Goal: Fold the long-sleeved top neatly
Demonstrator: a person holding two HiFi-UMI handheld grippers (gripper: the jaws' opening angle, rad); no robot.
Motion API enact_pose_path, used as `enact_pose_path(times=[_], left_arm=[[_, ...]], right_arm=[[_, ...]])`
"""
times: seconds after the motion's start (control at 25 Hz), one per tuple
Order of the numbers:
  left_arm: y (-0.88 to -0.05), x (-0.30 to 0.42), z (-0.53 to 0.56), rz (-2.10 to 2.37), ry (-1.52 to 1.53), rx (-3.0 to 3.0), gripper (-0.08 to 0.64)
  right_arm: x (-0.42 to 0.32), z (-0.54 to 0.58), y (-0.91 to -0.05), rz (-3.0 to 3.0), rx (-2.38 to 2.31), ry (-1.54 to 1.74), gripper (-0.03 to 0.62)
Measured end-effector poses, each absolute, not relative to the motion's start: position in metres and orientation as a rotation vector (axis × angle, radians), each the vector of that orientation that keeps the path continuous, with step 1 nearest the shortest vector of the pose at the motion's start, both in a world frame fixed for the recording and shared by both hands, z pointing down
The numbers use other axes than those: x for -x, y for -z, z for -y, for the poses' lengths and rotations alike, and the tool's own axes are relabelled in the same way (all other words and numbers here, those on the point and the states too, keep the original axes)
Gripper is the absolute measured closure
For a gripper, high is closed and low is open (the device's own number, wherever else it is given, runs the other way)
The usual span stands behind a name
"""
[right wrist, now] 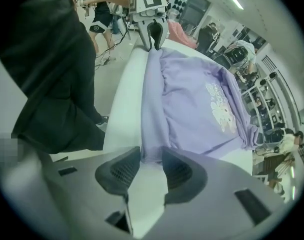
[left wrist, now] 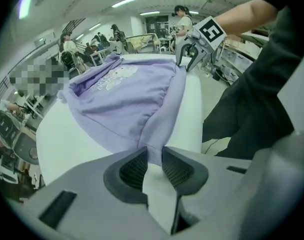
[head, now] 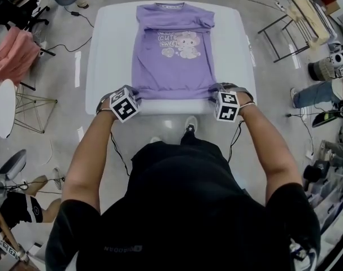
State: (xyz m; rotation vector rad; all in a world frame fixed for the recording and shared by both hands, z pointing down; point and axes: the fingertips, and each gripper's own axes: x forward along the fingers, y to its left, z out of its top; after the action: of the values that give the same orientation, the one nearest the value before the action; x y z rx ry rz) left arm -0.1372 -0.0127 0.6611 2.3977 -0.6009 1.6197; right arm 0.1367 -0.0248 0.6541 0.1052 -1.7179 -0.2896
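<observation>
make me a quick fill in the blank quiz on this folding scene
The top lying on the table is ____ in colour.
The table is ____.
The left gripper and the right gripper each have the top's bottom ____ between their jaws.
The print on the top faces ____.
Missing words: purple; white; hem; up
</observation>
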Motion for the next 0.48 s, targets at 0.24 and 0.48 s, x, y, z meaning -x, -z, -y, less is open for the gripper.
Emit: enact_pose_path(times=[0.24, 0.48], left_arm=[[-0.659, 0.141, 0.023, 0.77, -1.481, -2.348, 0.532], [-0.659, 0.162, 0.022, 0.847, -1.479, -2.322, 0.534]], right_arm=[[-0.137, 0.016, -0.658, 1.739, -0.087, 0.203, 0.536], [-0.131, 0.019, -0.659, 1.807, -0.241, 0.263, 0.568]])
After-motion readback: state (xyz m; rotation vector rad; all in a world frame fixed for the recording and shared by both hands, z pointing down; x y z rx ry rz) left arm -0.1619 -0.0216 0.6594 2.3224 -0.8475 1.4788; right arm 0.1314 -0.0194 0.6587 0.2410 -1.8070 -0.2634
